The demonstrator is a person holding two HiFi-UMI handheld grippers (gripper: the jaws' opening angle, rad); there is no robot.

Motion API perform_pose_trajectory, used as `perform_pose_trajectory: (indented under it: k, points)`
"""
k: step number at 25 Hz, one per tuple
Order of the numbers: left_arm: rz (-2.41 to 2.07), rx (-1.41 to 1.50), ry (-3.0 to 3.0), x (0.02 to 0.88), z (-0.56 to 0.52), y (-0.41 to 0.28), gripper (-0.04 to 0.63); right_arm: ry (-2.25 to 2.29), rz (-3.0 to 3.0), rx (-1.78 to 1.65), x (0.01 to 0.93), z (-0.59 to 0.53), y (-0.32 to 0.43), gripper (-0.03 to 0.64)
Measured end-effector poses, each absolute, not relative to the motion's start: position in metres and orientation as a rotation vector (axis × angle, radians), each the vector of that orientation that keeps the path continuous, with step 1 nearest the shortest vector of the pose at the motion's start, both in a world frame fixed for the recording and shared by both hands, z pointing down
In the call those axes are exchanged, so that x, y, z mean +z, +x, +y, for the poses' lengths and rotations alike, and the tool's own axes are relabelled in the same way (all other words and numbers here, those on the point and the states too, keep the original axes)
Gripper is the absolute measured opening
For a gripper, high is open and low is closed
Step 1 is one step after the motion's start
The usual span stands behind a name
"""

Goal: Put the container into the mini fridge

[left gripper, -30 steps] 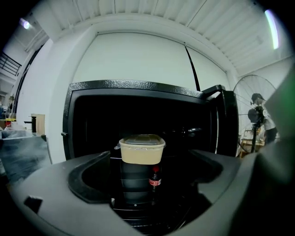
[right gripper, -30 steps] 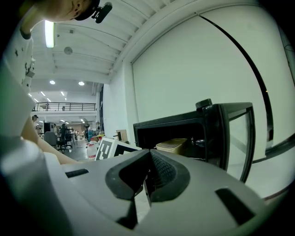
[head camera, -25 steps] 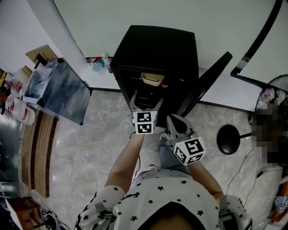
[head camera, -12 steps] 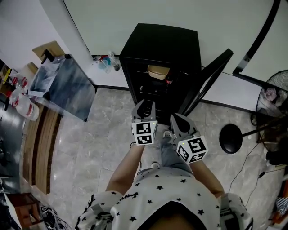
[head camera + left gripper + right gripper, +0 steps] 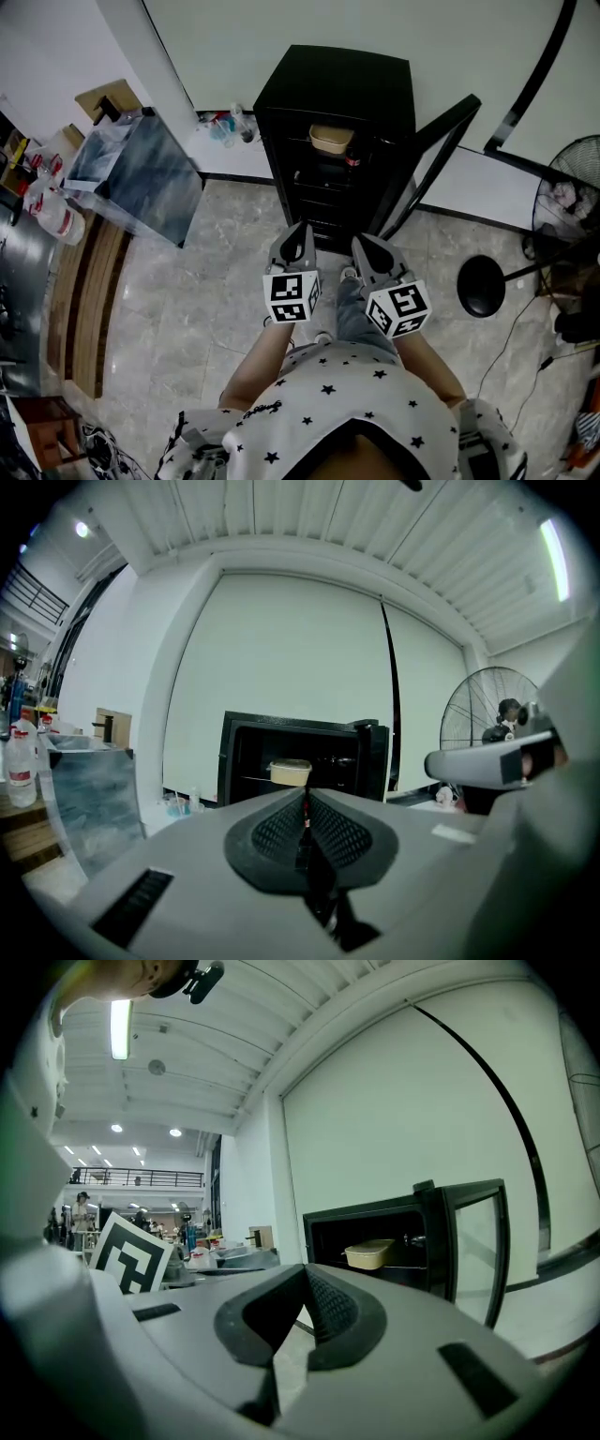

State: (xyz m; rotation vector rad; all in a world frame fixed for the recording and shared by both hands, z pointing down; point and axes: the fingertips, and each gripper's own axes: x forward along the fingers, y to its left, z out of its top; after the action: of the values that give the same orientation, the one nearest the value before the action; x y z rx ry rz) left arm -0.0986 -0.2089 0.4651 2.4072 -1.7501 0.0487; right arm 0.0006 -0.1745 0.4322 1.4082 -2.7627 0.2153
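Note:
The black mini fridge (image 5: 342, 84) stands against the wall with its door (image 5: 427, 164) swung open to the right. A tan lidded container (image 5: 331, 139) sits on the upper shelf inside; it also shows in the left gripper view (image 5: 290, 772) and the right gripper view (image 5: 368, 1254). Both grippers hang side by side over the floor, a little short of the fridge front. My left gripper (image 5: 298, 234) is shut with nothing between its pads (image 5: 305, 803). My right gripper (image 5: 361, 246) also looks shut and empty (image 5: 305, 1274). Neither touches the container.
A grey glass-topped table (image 5: 141, 178) stands to the left, with bottles (image 5: 52, 216) and a wooden strip (image 5: 80, 300) beyond it. A round black stand base (image 5: 482, 289) and a floor fan (image 5: 572, 178) stand to the right. Marble floor lies between.
The left gripper has drawn back from the fridge opening and its jaws have gone from open to shut. The container stays on the shelf. The right gripper has barely moved.

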Motion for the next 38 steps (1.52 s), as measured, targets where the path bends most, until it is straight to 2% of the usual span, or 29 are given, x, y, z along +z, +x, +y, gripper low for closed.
perform_pose_trajectory:
  k: [13,38]
  points:
    - [-1.707,0.059,2.4,0.461,-0.157,-0.114,0.012,1.379,-2.783,0.197,0.432,-0.145,-0.008,-0.006]
    - [-1.68,0.077,2.361,0.469,-0.16,-0.118,0.012,1.36,-2.77,0.175,0.434,-0.149,-0.012,-0.007]
